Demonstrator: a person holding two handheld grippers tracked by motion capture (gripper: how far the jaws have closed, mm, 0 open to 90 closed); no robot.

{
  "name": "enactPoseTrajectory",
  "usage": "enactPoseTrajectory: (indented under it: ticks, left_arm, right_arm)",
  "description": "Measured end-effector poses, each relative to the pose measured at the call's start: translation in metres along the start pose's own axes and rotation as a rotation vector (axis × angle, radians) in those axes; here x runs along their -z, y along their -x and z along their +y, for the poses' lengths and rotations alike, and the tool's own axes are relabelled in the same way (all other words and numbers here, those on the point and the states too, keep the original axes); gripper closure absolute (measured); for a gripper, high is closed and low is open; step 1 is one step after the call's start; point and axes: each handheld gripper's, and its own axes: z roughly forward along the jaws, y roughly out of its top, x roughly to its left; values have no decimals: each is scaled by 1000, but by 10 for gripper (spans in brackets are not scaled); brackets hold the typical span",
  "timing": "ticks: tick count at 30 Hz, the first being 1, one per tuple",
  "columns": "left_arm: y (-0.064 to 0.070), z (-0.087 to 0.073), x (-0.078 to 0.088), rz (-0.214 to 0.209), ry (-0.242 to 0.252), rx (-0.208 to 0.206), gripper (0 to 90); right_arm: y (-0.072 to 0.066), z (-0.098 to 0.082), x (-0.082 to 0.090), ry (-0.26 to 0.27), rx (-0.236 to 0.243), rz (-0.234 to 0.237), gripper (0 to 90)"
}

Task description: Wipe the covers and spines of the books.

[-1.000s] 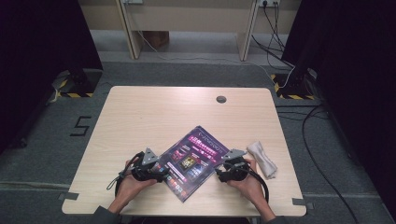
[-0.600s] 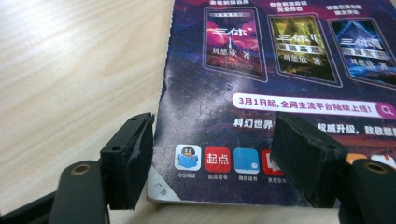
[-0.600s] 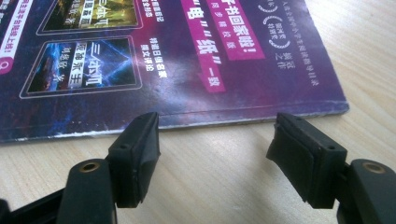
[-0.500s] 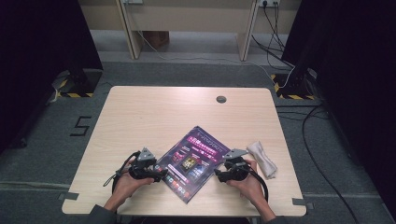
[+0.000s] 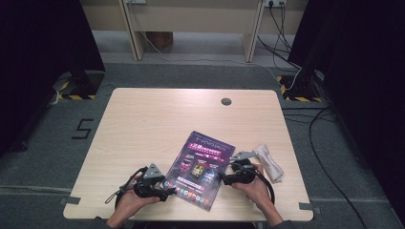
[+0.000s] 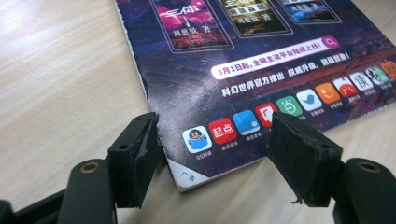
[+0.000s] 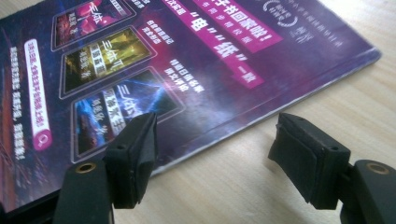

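Two grippers, left [image 5: 168,193] and right [image 5: 222,177], jaws apart, flank my magazine [image 5: 199,169] near the table's [image 5: 157,119] front edge. Left jaws have been narrowing around its corner; risk: cover creases.

Far half of table [image 5: 157,114] bare wood, open passage. Magazine [image 5: 200,167] lies flat near front edge, between both grippers. White cloth [image 5: 270,162] crowds the right side, just beside right gripper [image 5: 224,177].
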Motion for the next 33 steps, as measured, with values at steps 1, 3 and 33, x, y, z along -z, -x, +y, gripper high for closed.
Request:
enactPoseTrajectory:
  ticks: [1, 3, 33]
  left_arm:
    - [2, 0, 0, -5, -4, -9, 332]
    - [6, -1, 0, -8, -9, -26, 343]
    - [45, -2, -7, -58, 0, -122, 342]
  right_arm:
    - [0, 0, 0, 2, -7, 2, 310]
    - [-1, 0, -2, 4, -1, 9, 310]
    - [7, 13, -13, 21, 14, -48, 303]
